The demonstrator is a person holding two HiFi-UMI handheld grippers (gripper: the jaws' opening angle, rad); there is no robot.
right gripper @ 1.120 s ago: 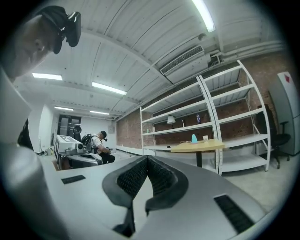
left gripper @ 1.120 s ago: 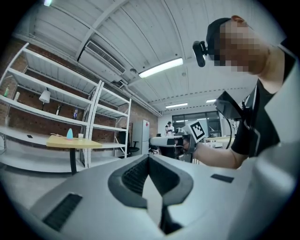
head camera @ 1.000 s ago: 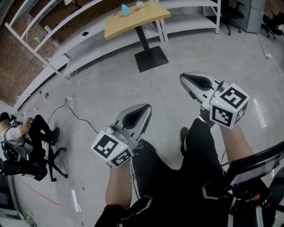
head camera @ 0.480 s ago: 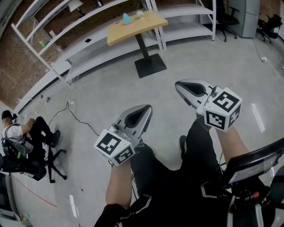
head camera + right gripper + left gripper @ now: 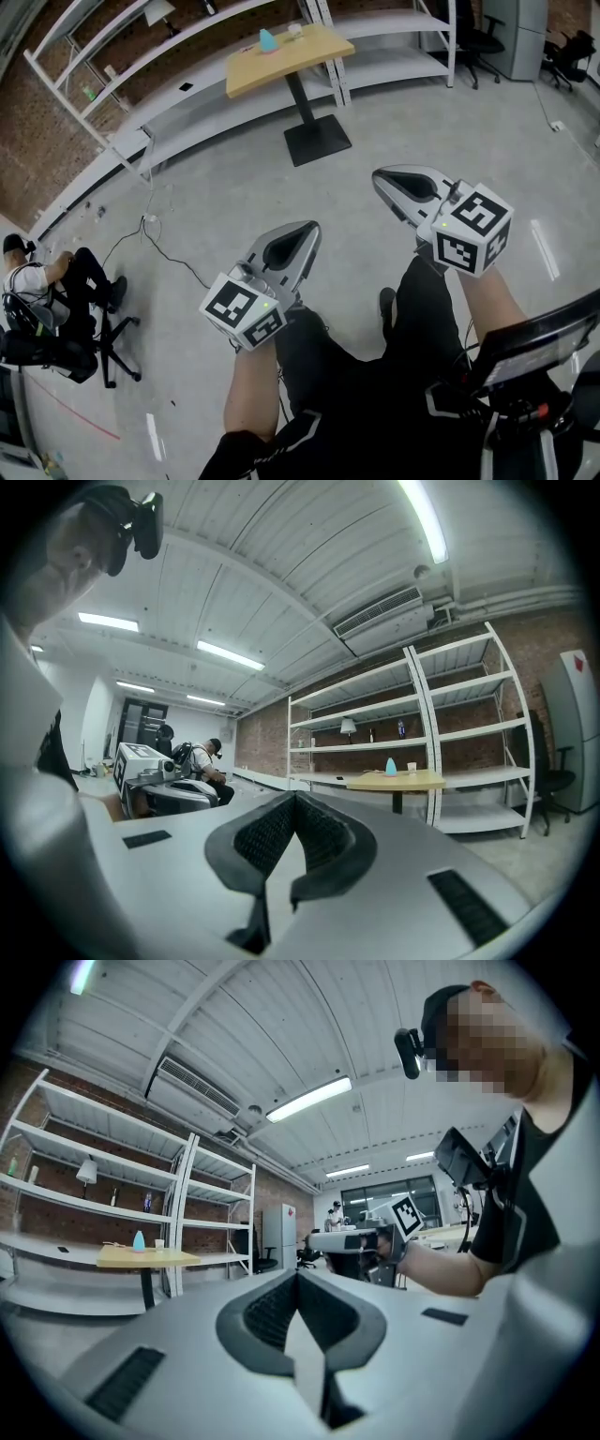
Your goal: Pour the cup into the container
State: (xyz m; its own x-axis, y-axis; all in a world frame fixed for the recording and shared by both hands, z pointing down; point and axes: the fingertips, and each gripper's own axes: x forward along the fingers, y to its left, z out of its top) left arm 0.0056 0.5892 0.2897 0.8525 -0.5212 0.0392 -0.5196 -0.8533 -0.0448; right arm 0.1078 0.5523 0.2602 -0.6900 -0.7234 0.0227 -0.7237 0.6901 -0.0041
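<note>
**Both grippers shut and empty, cup and container far off on the table**

At the far left of the head view, a seated person [image 5: 42, 272] sits on an office chair [image 5: 108, 337]. A black cable [image 5: 164, 246] trails across the grey floor [image 5: 234, 178] nearby. White shelving [image 5: 122, 56] runs along the brick wall behind.

Further right, at the top of the head view, stands a table [image 5: 300, 56] with a yellow wooden top and a black pedestal foot. On it are the blue container [image 5: 268, 40] and, just beside it to the right, the small white cup [image 5: 295, 30]. Both stand upright, apart from each other and well apart from both grippers.

The left gripper [image 5: 309, 230] is held level above the wearer's black trousers [image 5: 375, 375], with its marker cube [image 5: 242, 314] at the rear. In the left gripper view its jaws meet at the tip with nothing between them, and the table, container and cup appear small at the left.

The right gripper [image 5: 378, 175] sits to the right and slightly further forward, with its own marker cube [image 5: 473, 228] behind it. In the right gripper view its jaws are also pressed together and empty, and the table shows in the distance to the right.

Dark office chairs [image 5: 483, 28] stand at the upper right.
</note>
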